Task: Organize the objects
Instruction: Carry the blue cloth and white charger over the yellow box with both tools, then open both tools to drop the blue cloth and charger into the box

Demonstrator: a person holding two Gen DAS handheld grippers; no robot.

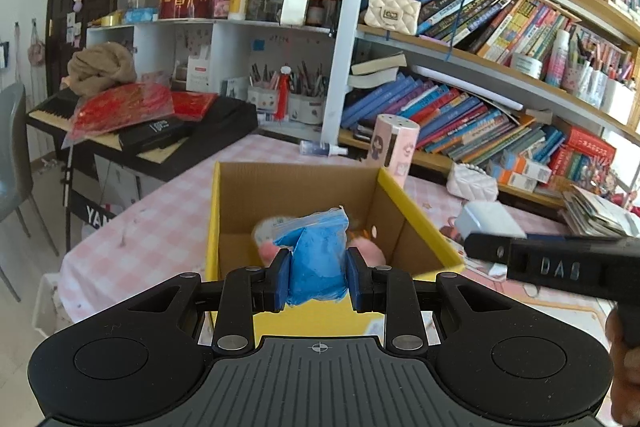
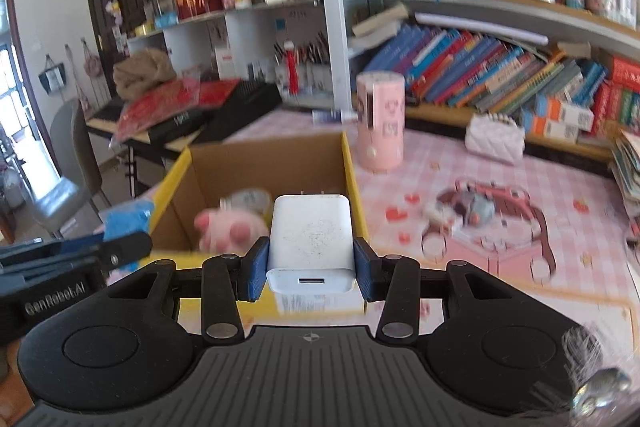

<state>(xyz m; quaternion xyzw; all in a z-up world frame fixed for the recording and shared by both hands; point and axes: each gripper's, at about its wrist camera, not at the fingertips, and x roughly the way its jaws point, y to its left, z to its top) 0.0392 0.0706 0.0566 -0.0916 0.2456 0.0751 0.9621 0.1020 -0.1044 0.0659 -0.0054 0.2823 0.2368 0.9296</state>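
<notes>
Cardboard box (image 1: 298,187) with yellow outer walls stands open on the pink checked tablecloth (image 1: 160,227), directly ahead of both your grippers, so it reads as the collecting place; a pink plush toy (image 2: 228,227) already lies on its floor. Your left gripper (image 1: 318,273) is clenched on a blue bag of soft blue stuff (image 1: 318,259), the pads pressing its sides in, and carries it just before the box's near wall. Your right gripper (image 2: 311,265) grasps a white USB charger (image 2: 310,239) by its flat sides, prongs forward and the port facing the camera, near the box's right wall. Both things hang clear of the table, probably so that each can go over the rim and drop inside.
</notes>
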